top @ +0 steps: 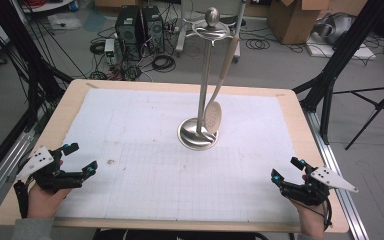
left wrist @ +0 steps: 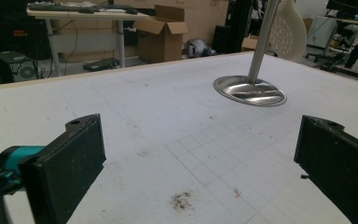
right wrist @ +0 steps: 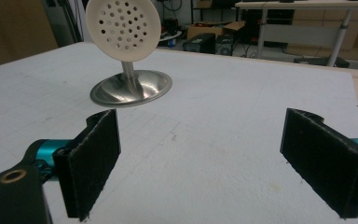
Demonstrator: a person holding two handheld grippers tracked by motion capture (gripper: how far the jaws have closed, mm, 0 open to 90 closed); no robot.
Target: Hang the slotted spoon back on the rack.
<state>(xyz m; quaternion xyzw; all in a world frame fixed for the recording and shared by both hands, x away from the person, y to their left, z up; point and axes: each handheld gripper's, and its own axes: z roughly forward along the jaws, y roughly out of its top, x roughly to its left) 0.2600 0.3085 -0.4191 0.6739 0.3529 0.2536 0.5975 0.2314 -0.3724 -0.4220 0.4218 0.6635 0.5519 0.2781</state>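
A steel utensil stand (top: 199, 134) rises from the middle of the white gridded mat, its round base (left wrist: 250, 90) (right wrist: 133, 88) gleaming. A cream perforated skimmer spoon (top: 213, 117) hangs from the stand's top hooks, its round head (right wrist: 123, 29) (left wrist: 287, 29) just above the base. My left gripper (top: 81, 159) rests near the mat's front left corner, open, nothing between its pads (left wrist: 72, 168). My right gripper (top: 287, 169) sits at the front right, open and empty too, with its pads (right wrist: 95, 161) spread wide.
The wooden table (top: 300, 100) borders the mat (top: 155, 170). A small dark smudge (left wrist: 182, 200) marks the mat ahead of the left gripper. Computers, cables, cardboard boxes and black tripod legs stand on the floor beyond the table.
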